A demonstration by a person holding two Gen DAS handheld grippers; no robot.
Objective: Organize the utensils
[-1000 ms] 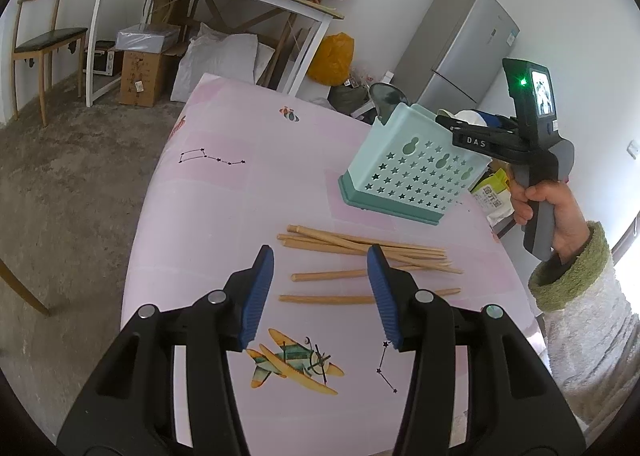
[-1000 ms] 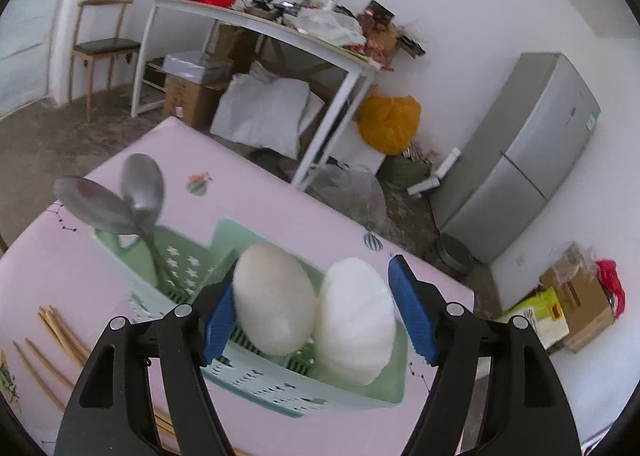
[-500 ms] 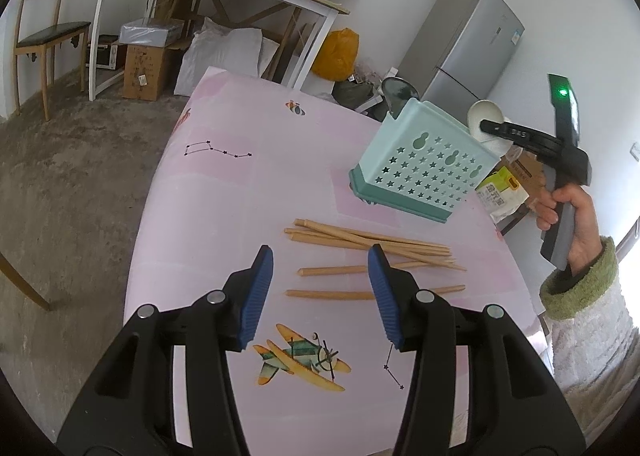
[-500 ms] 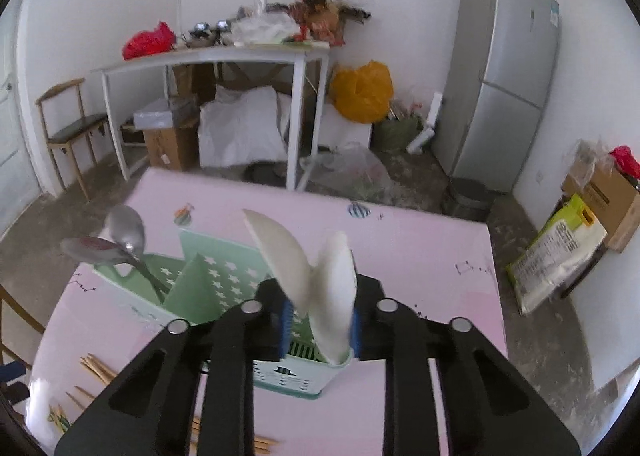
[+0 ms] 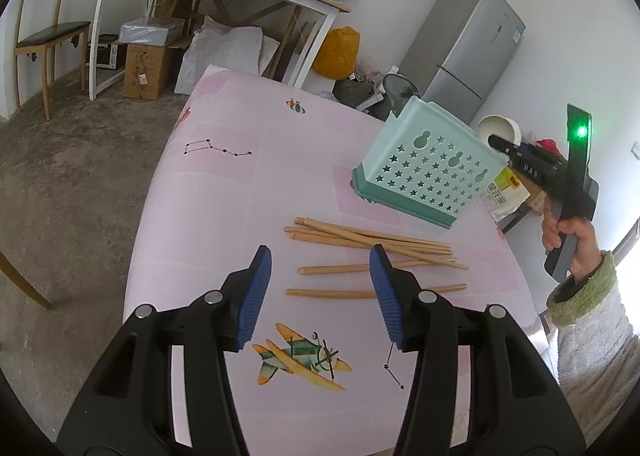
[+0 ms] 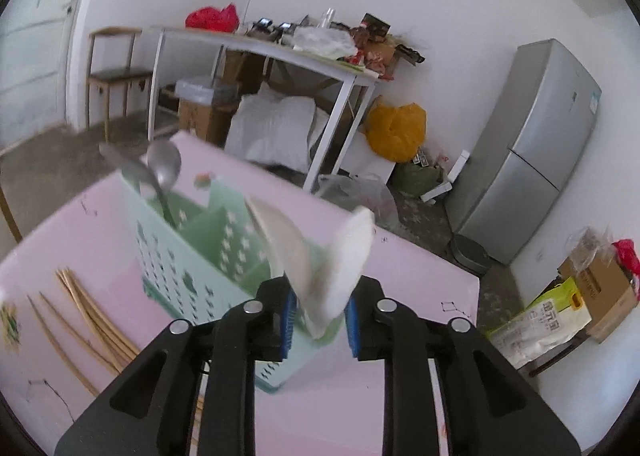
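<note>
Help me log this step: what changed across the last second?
The right gripper closed its jaws onto the two white spoons standing in the green caddy; the jaws are now opening slightly, spoons between them. Left gripper, chopsticks and metal spoons stayed put.

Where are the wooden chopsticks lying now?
The wooden chopsticks lie loose on the pink table, just beyond the left hand-held gripper and in front of the green utensil basket.

Caddy (image 5: 428, 172) tipped — spoons (image 6: 320, 260) now gripped.
</note>
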